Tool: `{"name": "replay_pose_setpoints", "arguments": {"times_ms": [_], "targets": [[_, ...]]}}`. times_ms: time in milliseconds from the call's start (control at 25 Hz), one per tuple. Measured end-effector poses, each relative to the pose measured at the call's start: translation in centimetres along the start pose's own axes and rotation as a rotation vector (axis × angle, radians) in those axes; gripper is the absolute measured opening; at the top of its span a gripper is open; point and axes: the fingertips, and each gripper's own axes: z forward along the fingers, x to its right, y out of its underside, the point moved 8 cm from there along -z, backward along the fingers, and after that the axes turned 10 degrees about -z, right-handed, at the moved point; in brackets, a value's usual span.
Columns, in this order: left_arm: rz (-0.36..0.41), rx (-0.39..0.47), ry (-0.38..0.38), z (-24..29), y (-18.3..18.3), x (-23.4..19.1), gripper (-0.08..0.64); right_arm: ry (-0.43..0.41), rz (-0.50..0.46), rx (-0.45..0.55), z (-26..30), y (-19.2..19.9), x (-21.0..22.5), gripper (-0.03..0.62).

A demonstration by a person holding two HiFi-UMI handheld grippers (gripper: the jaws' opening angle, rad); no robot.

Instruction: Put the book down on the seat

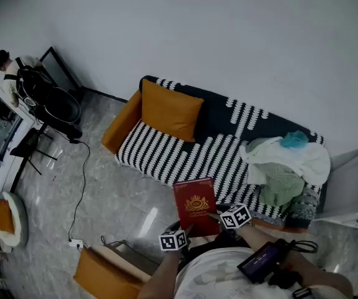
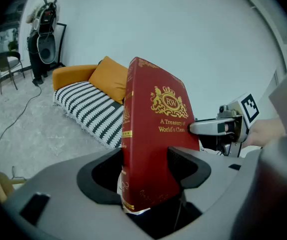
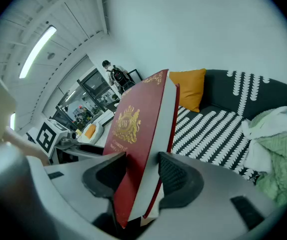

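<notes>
A red hardback book (image 1: 196, 207) with a gold crest is held upright in front of me, above the floor just short of the sofa's striped seat (image 1: 185, 157). My left gripper (image 1: 185, 232) is shut on the lower edge of the book (image 2: 153, 134), one pad on each cover. My right gripper (image 1: 219, 218) is also shut on the book (image 3: 138, 134), clamping it from the other side. The left gripper view shows the right gripper (image 2: 218, 128) beside the book. The sofa's seat (image 2: 91, 109) lies beyond the book.
An orange cushion (image 1: 169, 112) leans at the sofa's left end. A pile of clothes (image 1: 285, 167) covers its right end. An orange seat (image 1: 104, 273) stands near my left side, a cable (image 1: 79, 192) runs over the floor, and a person (image 1: 7, 64) stands far left.
</notes>
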Motion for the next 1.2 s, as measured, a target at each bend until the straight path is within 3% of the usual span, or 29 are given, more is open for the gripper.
{"name": "replay_pose_setpoints", "arguments": {"times_ms": [1200], "targets": [[-0.055,0.067,0.026,-3.7,-0.2,-1.4,0.299,-0.033,-0.045,0.067,0.3,-2.2,-3.3,0.21]]}}
